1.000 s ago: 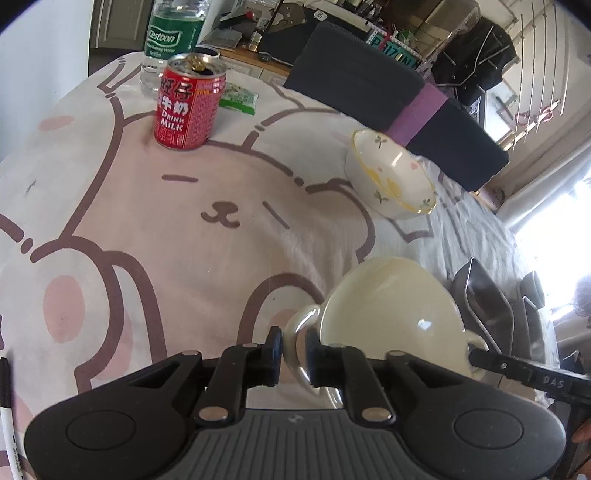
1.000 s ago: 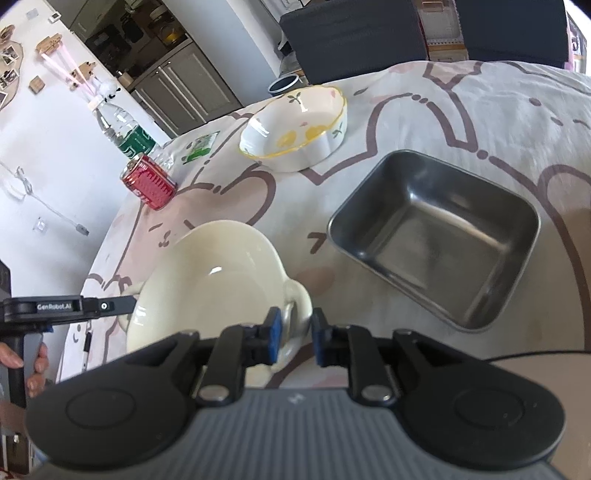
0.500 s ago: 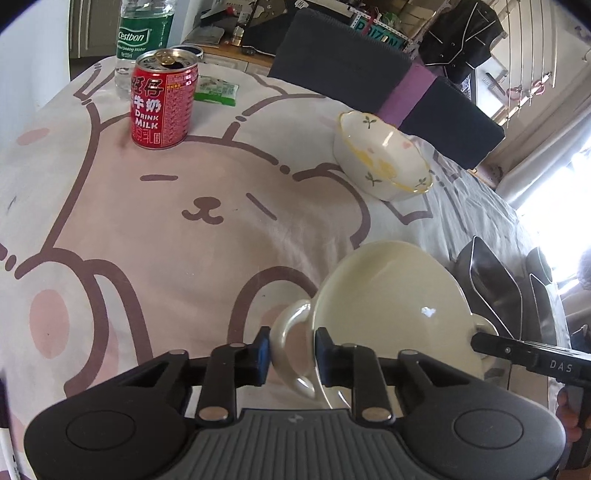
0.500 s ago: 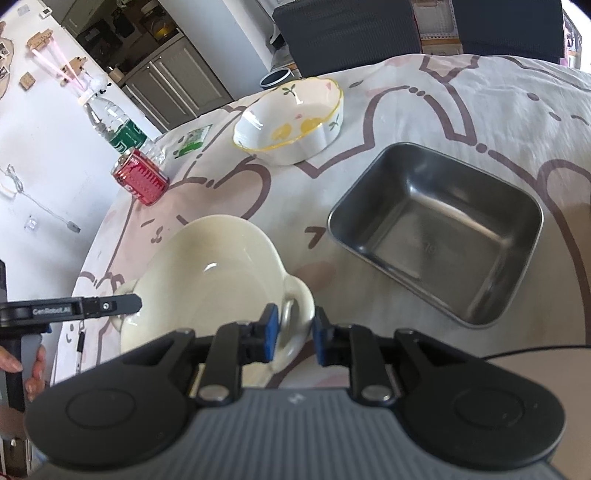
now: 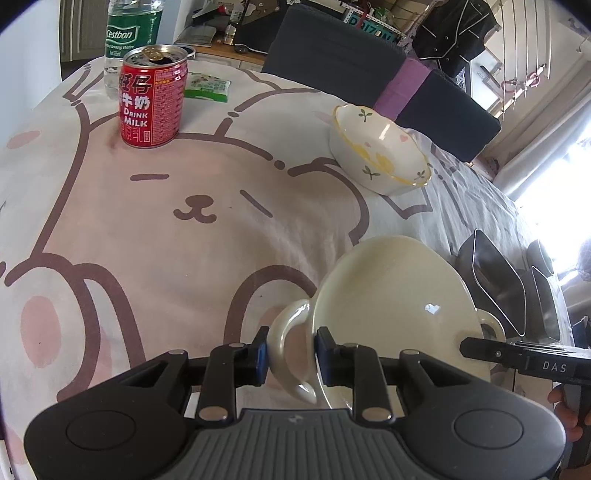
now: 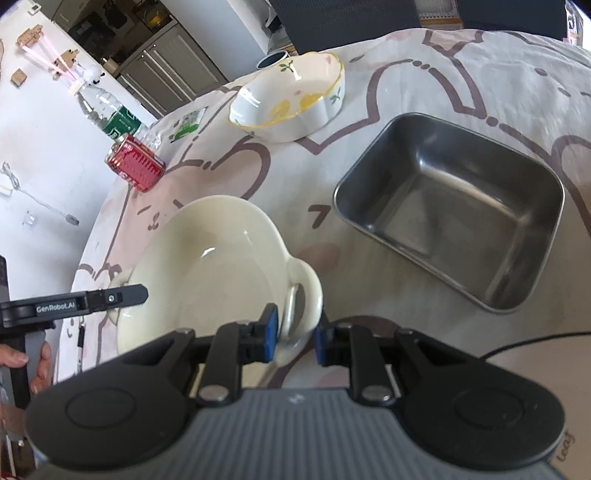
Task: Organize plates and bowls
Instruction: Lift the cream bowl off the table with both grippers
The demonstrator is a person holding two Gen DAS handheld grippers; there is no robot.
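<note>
A cream two-handled bowl (image 5: 391,295) sits on the bear-print cloth; it also shows in the right wrist view (image 6: 214,266). My left gripper (image 5: 290,356) straddles its near handle (image 5: 284,332), jaws slightly apart around it. My right gripper (image 6: 295,332) straddles the other handle (image 6: 306,291), jaws apart. A white flowered bowl (image 5: 376,153) with a yellow rim stands farther back, also in the right wrist view (image 6: 291,96). A steel rectangular tray (image 6: 450,206) lies to the right of the cream bowl.
A red milk can (image 5: 153,96) and a water bottle (image 5: 129,33) stand at the far left, with a green packet (image 5: 207,86) beside them. Dark chairs (image 5: 369,70) line the table's far edge. A black cable (image 6: 535,343) lies at the right.
Both grippers have opened from their grip on the bowl's handles. The cream bowl has come down onto the cloth and stays between them.
</note>
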